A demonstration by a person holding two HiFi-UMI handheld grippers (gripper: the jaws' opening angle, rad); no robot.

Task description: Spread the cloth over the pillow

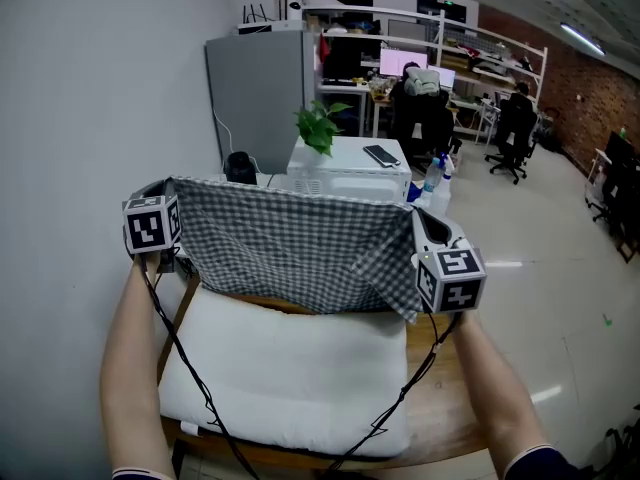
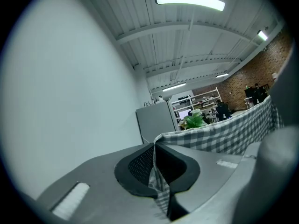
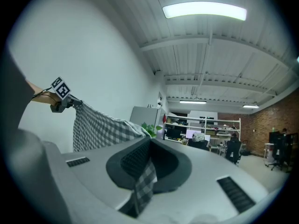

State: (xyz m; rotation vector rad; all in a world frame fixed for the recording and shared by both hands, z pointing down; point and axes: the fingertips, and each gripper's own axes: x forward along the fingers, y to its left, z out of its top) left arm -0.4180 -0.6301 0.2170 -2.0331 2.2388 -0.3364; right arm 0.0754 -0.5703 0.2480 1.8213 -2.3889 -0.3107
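Grey-white checked cloth (image 1: 300, 243) hangs stretched above white pillow (image 1: 290, 368); left gripper (image 2: 156, 171) and right gripper (image 3: 147, 164) clamped tight on its upper corners.

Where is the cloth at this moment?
In the head view, the cloth hangs stretched between the left gripper and the right gripper, over the far edge of the pillow.

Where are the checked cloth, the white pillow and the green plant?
checked cloth (image 1: 290, 243): head view, middle of the hanging panel.
white pillow (image 1: 290, 368): head view, centre of its bare top.
green plant (image 1: 320, 126): head view, on its leaves.
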